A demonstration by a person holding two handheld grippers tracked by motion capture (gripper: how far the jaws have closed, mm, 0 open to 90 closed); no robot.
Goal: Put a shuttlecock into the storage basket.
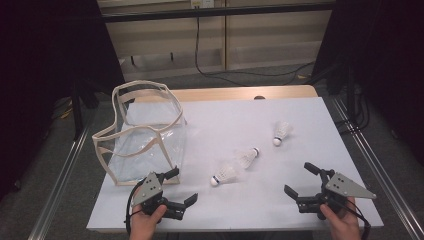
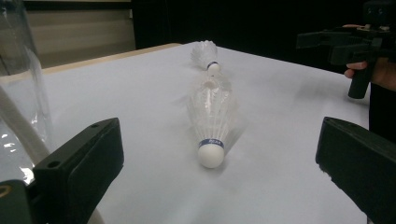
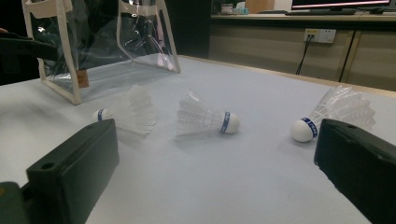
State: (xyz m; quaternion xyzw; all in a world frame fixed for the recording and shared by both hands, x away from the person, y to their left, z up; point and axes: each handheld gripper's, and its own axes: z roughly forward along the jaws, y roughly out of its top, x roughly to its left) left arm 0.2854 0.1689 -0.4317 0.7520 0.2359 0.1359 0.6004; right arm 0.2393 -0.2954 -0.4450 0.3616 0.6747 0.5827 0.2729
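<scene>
Three white feathered shuttlecocks (image 1: 224,175) lie on the white table (image 1: 260,210) beside a clear plastic bag (image 1: 142,135); left gripper (image 1: 181,186) and right gripper (image 1: 300,180) both gape wide, holding nothing.

Black jaws, grey plates, seemingly bare wrists
</scene>
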